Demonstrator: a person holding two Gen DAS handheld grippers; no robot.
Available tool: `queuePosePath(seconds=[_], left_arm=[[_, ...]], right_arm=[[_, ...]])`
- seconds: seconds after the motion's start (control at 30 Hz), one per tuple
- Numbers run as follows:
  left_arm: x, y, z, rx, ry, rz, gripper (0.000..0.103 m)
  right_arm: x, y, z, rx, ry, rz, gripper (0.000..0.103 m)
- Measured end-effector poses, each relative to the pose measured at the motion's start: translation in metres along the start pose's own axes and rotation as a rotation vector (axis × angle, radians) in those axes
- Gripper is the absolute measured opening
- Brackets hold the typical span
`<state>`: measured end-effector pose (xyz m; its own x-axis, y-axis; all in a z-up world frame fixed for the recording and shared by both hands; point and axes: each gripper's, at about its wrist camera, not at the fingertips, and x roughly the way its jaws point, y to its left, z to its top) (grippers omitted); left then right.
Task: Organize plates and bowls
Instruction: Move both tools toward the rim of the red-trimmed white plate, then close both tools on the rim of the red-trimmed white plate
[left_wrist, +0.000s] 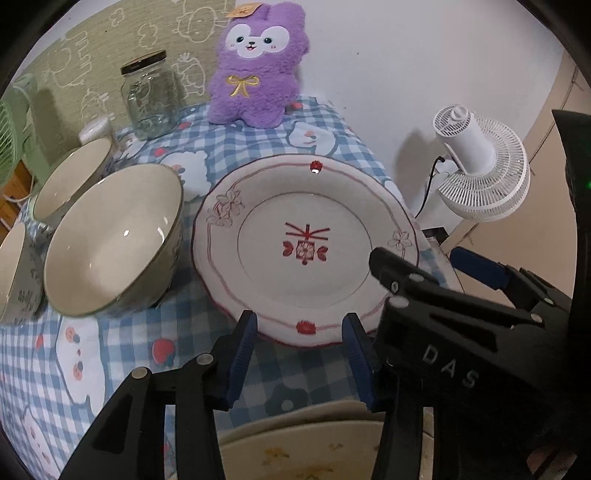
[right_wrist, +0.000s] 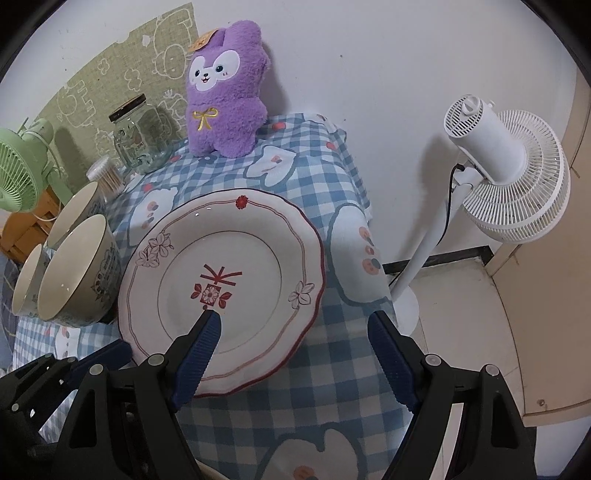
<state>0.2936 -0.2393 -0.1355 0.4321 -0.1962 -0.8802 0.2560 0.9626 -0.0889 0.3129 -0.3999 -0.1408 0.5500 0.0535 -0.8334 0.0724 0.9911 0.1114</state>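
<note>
plate (left_wrist: 306, 251) — white, scalloped red rim, red flower centre | both hand-held grippers — spread, empty

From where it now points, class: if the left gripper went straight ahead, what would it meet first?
Most likely the near rim of the red-patterned plate: the open left gripper frames that rim between its fingers. Its height above the rim is unclear.

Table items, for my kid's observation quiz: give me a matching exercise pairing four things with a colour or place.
Things:
1. plush toy
2. glass jar
3. red-patterned plate
4. standing fan

Descriptions:
a. white, on the floor beside the table
b. purple, against the wall
c. clear, with a dark lid
d. mid-table, right of the bowls

Pairs: 1-b, 2-c, 3-d, 4-a
</note>
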Motion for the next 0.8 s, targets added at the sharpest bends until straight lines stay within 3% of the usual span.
queuePosePath(seconds=[0.33,0.57,0.8], left_arm=[[0.001,0.013,-0.001,-0.054,0.021,0.098,0.050],[0.011,0.026,0.011,-0.088,0.033,0.068,0.055],[0.026,0.039,0.022,-0.184,0.120,0.049,0.056]], right_arm=[[0.006,0.006,0.003,-0.040,0.013,0.050,0.084],[0.020,0.015,0.011,-0.062,0.042,0.043,0.084],[0.034,0.017,0.029,-0.025,0.120,0.019,0.084]])
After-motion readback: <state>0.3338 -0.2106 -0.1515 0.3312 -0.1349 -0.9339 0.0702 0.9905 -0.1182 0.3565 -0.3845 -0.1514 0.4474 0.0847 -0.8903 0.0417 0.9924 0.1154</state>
